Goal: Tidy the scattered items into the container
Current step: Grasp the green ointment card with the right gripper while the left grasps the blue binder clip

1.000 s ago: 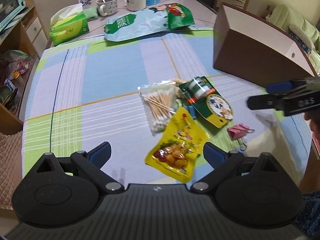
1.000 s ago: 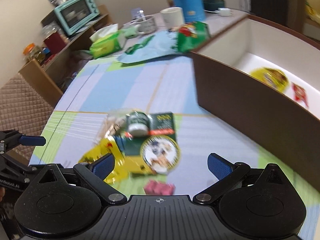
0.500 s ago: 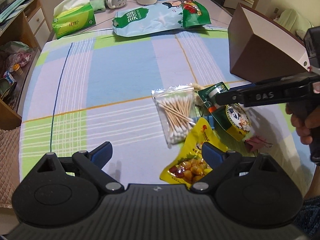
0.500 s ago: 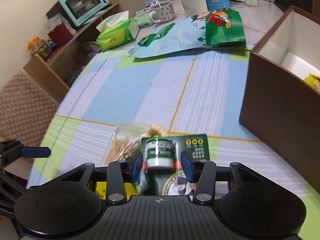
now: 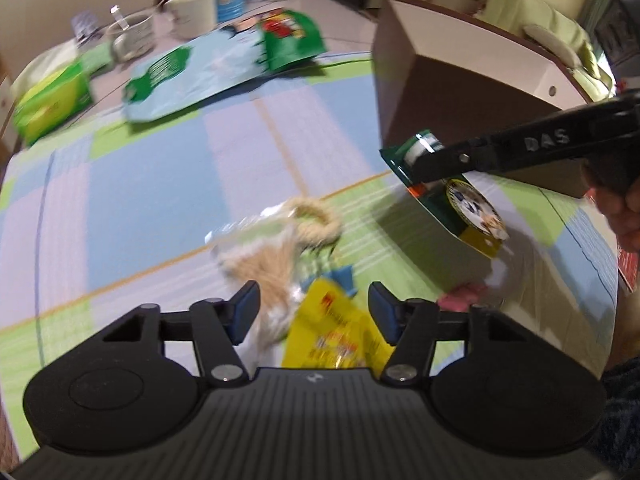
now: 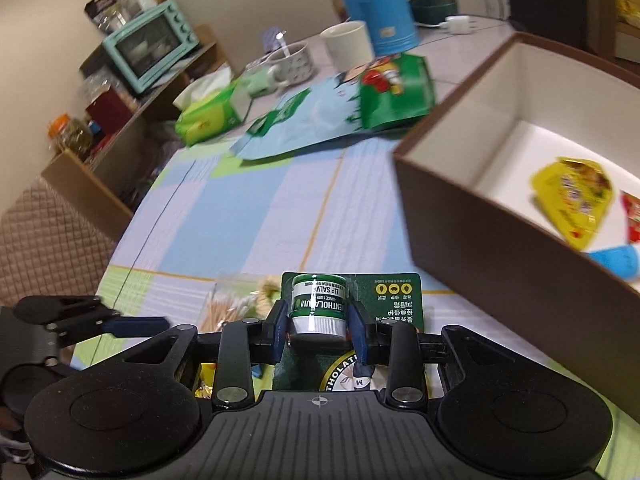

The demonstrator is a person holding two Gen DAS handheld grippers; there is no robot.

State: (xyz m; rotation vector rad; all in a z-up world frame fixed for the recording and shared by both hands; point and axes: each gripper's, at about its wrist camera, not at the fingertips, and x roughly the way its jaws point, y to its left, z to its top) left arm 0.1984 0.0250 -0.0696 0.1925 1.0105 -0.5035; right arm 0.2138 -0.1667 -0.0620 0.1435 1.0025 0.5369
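Lifted clear of the checked tablecloth now, the lip salve card hangs in the air in the right gripper — half a second ago it still lay on the cloth among the other bits. Its blue-padded fingers are drawn in tight against the little green jar on the card, one on each side, and from the left wrist view the card dangles tilted below the black fingers, casting a shadow on the cloth, just in front of the brown box.

That box stands open to the right; inside it lie a yellow packet, a red one partly cut off by the edge, and something blue at the near wall.

The left gripper has come down low over the pile and its fingers are spread wide, holding nothing. Between them shows the yellow snack packet, with the bag of cotton swabs just beside it on the left and a loop of pale cord beyond — all blurred. A pink clip peeks out near the right finger.

At the far end of the table lie a blue-and-green bag and a green tissue pack.
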